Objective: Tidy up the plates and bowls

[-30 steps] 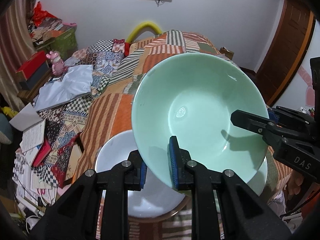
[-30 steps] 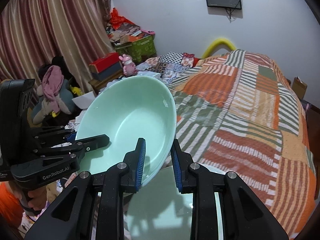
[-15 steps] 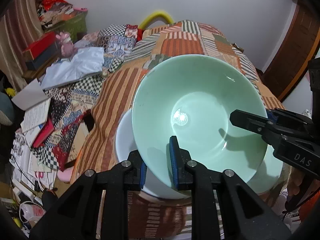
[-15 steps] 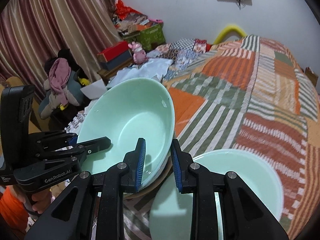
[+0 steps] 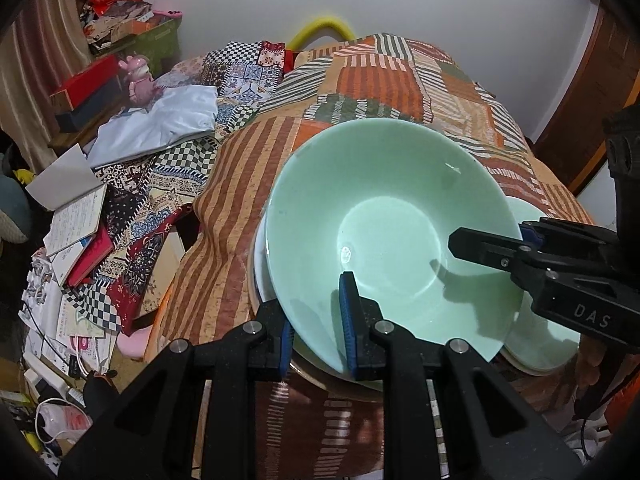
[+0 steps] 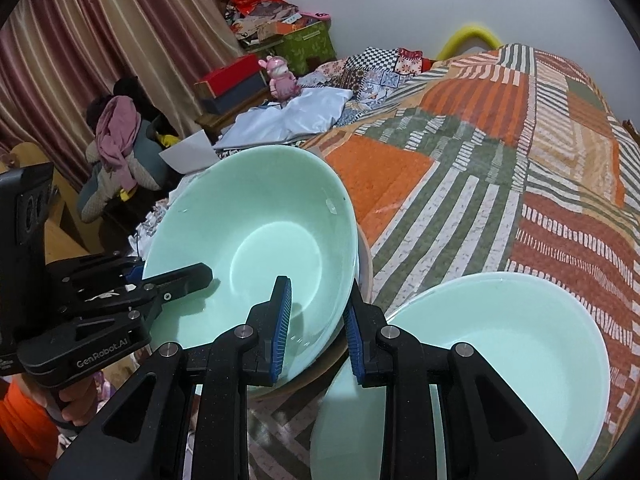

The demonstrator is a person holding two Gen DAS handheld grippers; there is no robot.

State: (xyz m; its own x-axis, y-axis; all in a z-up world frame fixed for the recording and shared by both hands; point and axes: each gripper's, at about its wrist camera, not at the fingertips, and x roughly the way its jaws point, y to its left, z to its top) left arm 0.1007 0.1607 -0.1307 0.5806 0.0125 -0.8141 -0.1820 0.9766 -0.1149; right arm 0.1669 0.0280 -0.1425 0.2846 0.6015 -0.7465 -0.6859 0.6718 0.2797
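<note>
A mint green bowl (image 5: 384,232) (image 6: 256,240) is gripped by its rim from two sides. My left gripper (image 5: 316,322) is shut on the near rim, one finger inside and one outside. My right gripper (image 6: 316,324) is shut on the opposite rim and shows in the left wrist view as the black arm (image 5: 516,252). The bowl tilts slightly and sits low over a white bowl (image 5: 259,264) (image 6: 363,256), which rests on a brown plate (image 5: 320,376). I cannot tell whether the two bowls touch. A second green bowl (image 6: 500,360) (image 5: 536,344) stands beside them.
Everything stands on a bed with a striped patchwork quilt (image 6: 500,168). Books and papers (image 5: 76,232) lie off the bed's left side. A hand with an orange sleeve (image 6: 72,400) holds the left gripper (image 6: 176,284). A wooden door (image 5: 592,80) is at the right.
Both grippers have carried the green bowl downward. It now covers nearly all of the white bowl, which earlier showed wide beneath it. The grips have not changed.
</note>
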